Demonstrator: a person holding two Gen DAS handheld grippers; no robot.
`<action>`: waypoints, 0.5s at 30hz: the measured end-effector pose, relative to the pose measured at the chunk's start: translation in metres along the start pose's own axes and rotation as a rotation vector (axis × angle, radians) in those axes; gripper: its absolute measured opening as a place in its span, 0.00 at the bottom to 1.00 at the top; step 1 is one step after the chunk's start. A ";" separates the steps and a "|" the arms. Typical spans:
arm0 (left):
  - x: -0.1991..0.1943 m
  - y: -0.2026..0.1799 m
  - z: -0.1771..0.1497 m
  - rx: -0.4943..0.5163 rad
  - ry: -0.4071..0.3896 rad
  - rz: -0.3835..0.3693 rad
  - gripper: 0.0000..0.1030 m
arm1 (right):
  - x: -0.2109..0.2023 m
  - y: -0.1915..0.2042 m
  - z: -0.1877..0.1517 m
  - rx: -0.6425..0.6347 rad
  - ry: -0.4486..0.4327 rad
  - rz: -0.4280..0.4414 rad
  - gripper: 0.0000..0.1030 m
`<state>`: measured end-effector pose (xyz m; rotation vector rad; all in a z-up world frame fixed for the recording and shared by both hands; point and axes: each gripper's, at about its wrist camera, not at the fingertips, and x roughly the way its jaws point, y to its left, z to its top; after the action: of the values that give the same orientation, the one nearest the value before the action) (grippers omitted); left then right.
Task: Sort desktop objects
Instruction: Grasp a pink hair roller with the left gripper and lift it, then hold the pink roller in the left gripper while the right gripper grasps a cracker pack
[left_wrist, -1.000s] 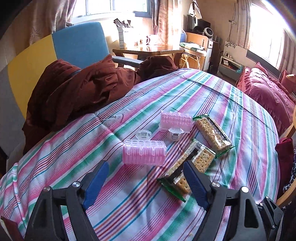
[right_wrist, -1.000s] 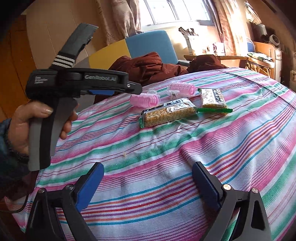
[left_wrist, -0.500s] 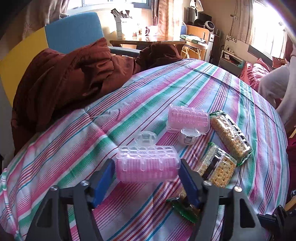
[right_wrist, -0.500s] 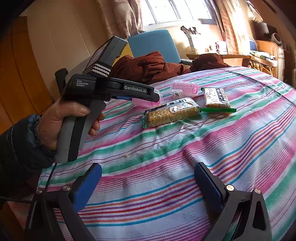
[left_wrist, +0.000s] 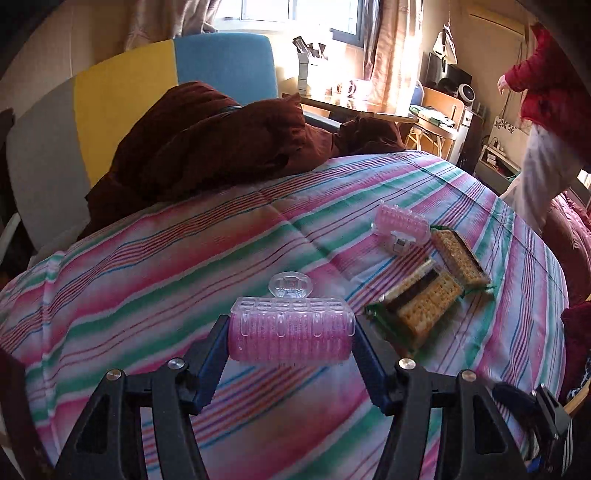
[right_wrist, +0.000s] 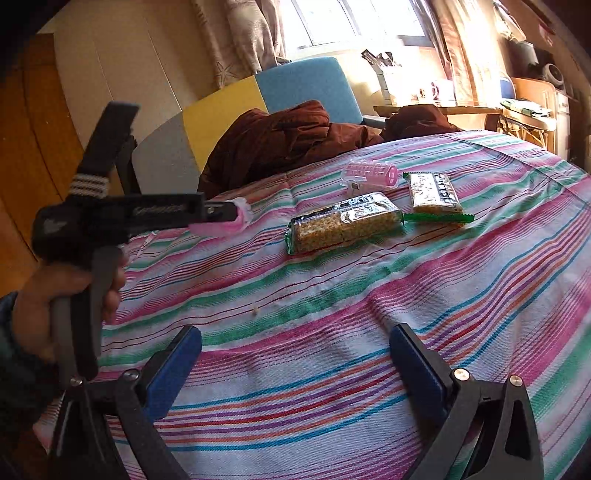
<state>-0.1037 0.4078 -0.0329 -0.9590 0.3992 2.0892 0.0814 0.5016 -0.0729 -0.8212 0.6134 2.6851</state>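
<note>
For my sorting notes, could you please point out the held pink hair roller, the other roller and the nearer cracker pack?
held pink hair roller (left_wrist: 290, 338): left wrist view, middle of its barrel.
other roller (left_wrist: 402, 223): left wrist view, top of barrel.
nearer cracker pack (right_wrist: 343, 226): right wrist view, wrapper middle.

Behind the round table under a pink, green and white striped cloth (left_wrist: 207, 236) stands a blue-and-yellow padded chair (left_wrist: 177, 77) draped with dark maroon fabric (left_wrist: 221, 144), a sunlit curtained window (left_wrist: 295, 14) beyond it.

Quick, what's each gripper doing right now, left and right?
Left gripper: jaws shut on the pink hair roller.
Right gripper: jaws open, holding nothing, above the striped tablecloth.
</note>
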 end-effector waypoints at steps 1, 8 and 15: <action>-0.008 0.002 -0.010 0.000 -0.007 0.010 0.63 | 0.000 0.000 0.000 0.000 0.001 0.000 1.00; -0.054 0.010 -0.077 -0.007 -0.029 0.004 0.63 | 0.001 0.003 0.005 0.001 0.036 -0.015 1.00; -0.067 0.009 -0.106 -0.017 -0.050 -0.041 0.64 | 0.017 -0.003 0.041 0.125 0.059 -0.058 1.00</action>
<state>-0.0299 0.3076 -0.0538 -0.9154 0.3342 2.0782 0.0496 0.5255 -0.0532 -0.8726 0.7503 2.5495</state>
